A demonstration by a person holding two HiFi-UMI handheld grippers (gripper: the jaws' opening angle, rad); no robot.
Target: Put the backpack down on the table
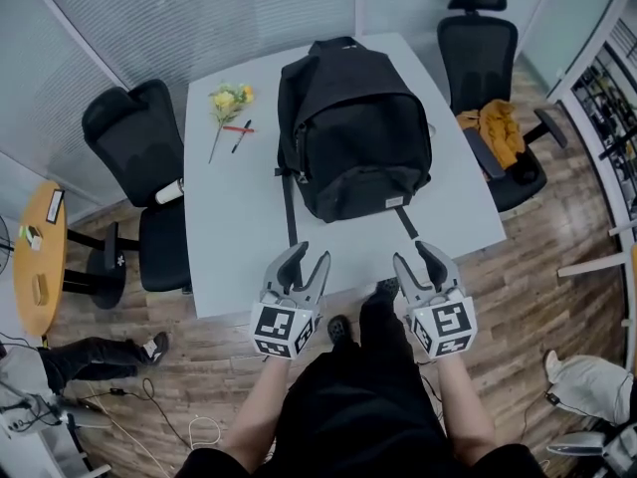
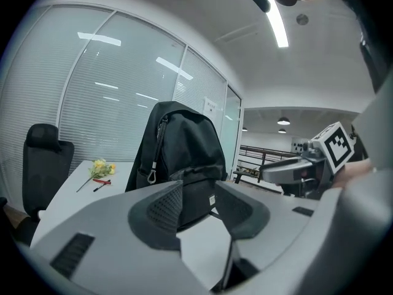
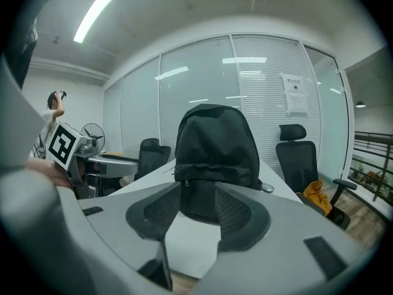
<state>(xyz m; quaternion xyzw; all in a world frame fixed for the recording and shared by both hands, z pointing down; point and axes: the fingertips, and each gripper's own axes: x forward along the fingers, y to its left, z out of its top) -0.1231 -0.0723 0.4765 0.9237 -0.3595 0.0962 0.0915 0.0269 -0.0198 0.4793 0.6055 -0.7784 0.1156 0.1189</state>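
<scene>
- The left gripper (image 1: 305, 262) has its jaws spread with nothing between the pads. In the left gripper view (image 2: 196, 193) only the table top and the bag beyond show through the gap.
- The right gripper (image 1: 416, 259) is likewise parted and empty, and the right gripper view (image 3: 197, 195) shows the gap clear.
- The black fabric backpack (image 1: 353, 132) rests on the white rectangular table (image 1: 234, 227), about in the middle of it. No claw touches it.
- Both claws hang over the table's near edge, well apart from the bag. It lies straight ahead of them, between their two lines of aim, and neither hand is clearly nearer.
- In both gripper views the bag seems to stand on its base, long axis upright. Its labelled lower pocket (image 2: 202, 198) faces the claws.
- Two thin black straps trail from its base toward the near edge, one (image 1: 291, 207) toward the left claw and one (image 1: 406, 223) toward the right.
- Judged from this, the bag is already set down. Any further reach would go forward over the straps.
</scene>
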